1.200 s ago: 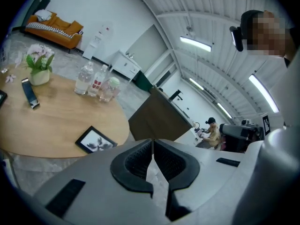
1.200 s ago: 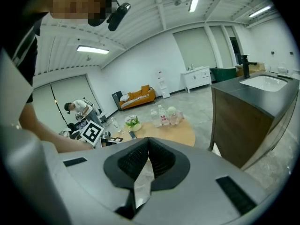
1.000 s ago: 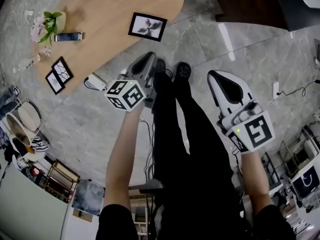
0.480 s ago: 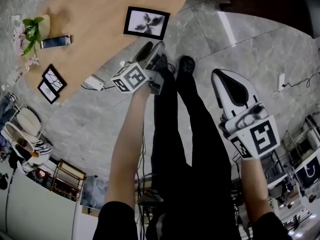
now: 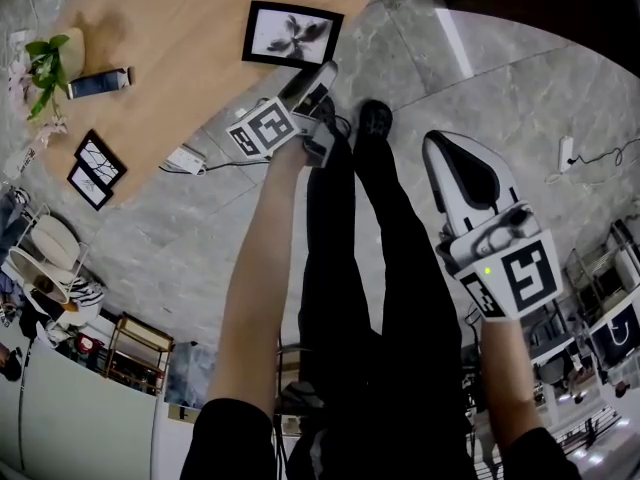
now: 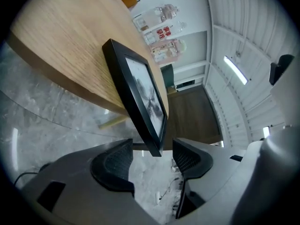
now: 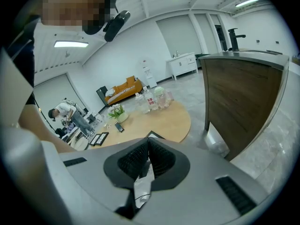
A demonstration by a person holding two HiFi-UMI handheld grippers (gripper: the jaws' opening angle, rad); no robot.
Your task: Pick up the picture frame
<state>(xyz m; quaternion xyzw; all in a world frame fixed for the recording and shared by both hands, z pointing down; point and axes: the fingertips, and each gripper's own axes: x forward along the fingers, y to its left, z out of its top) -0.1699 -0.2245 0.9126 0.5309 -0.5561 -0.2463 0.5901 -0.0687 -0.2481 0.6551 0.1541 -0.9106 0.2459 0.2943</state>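
A black picture frame [image 5: 292,34] with a flower print lies flat on the round wooden table [image 5: 180,58], near its edge. My left gripper [image 5: 322,78] reaches to the frame's near corner. In the left gripper view that frame [image 6: 140,93] runs up the middle and its corner sits between the jaws of the left gripper [image 6: 151,158]. The jaws are opening, and the ribbed pads [image 6: 112,161] stand clear of the frame on both sides. My right gripper [image 5: 440,148] hangs over the floor at the right, shut and empty, with the right gripper [image 7: 147,151] pads pressed together.
On the table's left stand a potted plant [image 5: 45,63], a phone [image 5: 98,83] and two small black frames [image 5: 95,168]. A power strip [image 5: 185,160] lies on the marble floor. The person's shoes [image 5: 372,123] stand beside the table. A wooden counter [image 7: 243,102] rises at the right.
My left gripper has dropped toward the table, rolled, and opened its jaws around the frame's corner. The right gripper has sunk a little and stays shut.
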